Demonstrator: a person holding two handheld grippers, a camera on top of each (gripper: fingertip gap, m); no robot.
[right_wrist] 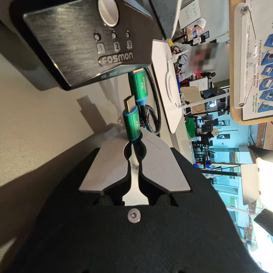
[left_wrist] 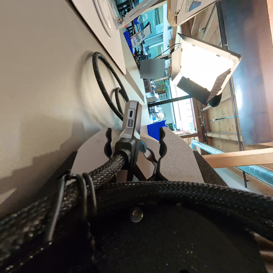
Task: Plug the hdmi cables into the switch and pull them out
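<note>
In the left wrist view, my left gripper (left_wrist: 135, 141) is open. A grey-edged switch box (left_wrist: 130, 116) stands between its fingers, with space on both sides and neither pad pressing on it. A black plug (left_wrist: 125, 146) on a thick braided cable (left_wrist: 103, 165) runs from the box's near end. In the right wrist view, my right gripper (right_wrist: 135, 142) is shut on a green plug (right_wrist: 132, 125) at its base, its gold tip pointing up, free of any port. A second green plug (right_wrist: 138, 87) sits in the black switch box (right_wrist: 70, 44) above.
A black braided cable (left_wrist: 102, 82) lies coiled on the beige table (left_wrist: 37, 73). A white mat (right_wrist: 167, 91) with a round disc lies beyond it. A lit lamp panel (left_wrist: 206, 70) and a clipboard with a sheet (right_wrist: 251, 59) stand nearby. People work in the background. The gap from one gripper's tips to the other's is roughly 8 cm.
</note>
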